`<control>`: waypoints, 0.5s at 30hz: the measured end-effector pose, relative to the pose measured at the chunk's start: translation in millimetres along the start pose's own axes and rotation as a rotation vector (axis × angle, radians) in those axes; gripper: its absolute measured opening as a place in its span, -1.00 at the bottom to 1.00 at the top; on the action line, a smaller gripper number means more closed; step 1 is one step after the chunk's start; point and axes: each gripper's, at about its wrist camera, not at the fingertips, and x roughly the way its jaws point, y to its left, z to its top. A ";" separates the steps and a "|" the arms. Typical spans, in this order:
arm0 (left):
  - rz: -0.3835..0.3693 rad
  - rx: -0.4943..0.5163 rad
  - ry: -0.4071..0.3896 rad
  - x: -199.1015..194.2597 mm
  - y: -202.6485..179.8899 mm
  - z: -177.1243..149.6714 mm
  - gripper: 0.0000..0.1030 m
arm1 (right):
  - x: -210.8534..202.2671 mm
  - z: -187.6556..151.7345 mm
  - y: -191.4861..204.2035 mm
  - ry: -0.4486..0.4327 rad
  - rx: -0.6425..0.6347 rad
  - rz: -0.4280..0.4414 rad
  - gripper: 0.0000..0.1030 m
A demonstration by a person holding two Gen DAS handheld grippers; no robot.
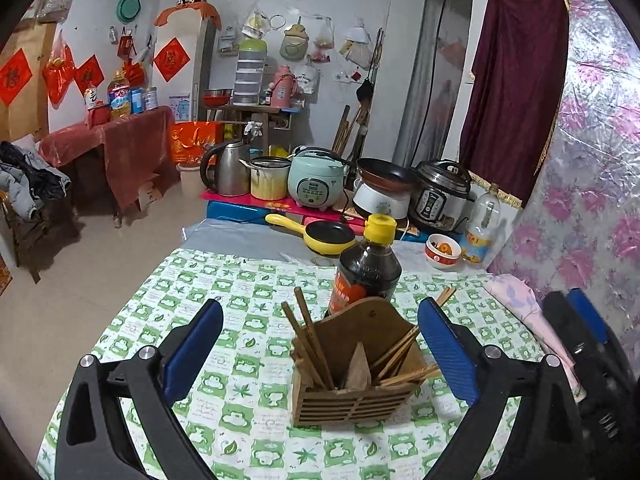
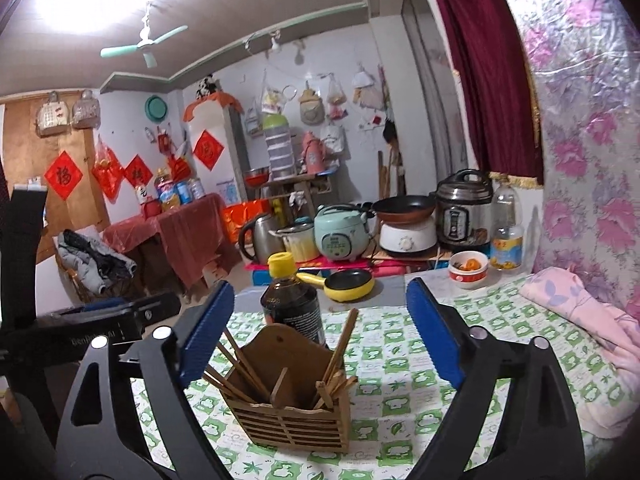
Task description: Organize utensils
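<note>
Both claws are hanging wide apart and holding nothing: the left claw (image 1: pixel 320 344) and the right claw (image 2: pixel 320 336) are each framing the wooden chopstick holder (image 1: pixel 356 380) between their blue pads. That holder is sitting on the green-checked table (image 1: pixel 240 440), with chopsticks (image 1: pixel 308 336) leaning out of both compartments at messy angles, probably why both claws are pointing at it. A dark sauce bottle (image 1: pixel 368 264) is standing just behind it, and a yellow pan (image 1: pixel 326 236) farther back. Sorted or mid-sort, hard to say.
</note>
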 end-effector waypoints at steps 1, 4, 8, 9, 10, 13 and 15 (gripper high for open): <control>-0.004 -0.002 -0.003 -2.5 1.3 -3.6 0.88 | -5.1 1.2 -1.7 -0.007 0.011 -0.005 0.73; 0.010 -0.008 -0.030 -10.9 8.7 -23.6 0.89 | -16.3 1.9 -5.3 -0.020 0.044 -0.016 0.82; 0.027 -0.043 -0.016 -11.4 18.6 -55.0 0.89 | -23.1 -7.2 -0.3 -0.007 0.046 -0.039 0.87; 0.037 -0.048 -0.020 -11.7 19.9 -62.7 0.89 | -23.7 -10.3 2.2 -0.001 0.033 -0.044 0.87; 0.066 -0.045 -0.036 -13.0 20.0 -73.4 0.89 | -24.7 -15.9 5.2 0.007 0.014 -0.051 0.87; 0.139 0.004 -0.058 -15.3 13.6 -97.6 0.89 | -31.6 -42.0 8.8 0.017 -0.022 -0.071 0.87; 0.154 0.024 -0.066 -18.4 11.6 -110.4 0.89 | -33.8 -59.9 7.1 0.035 -0.048 -0.097 0.87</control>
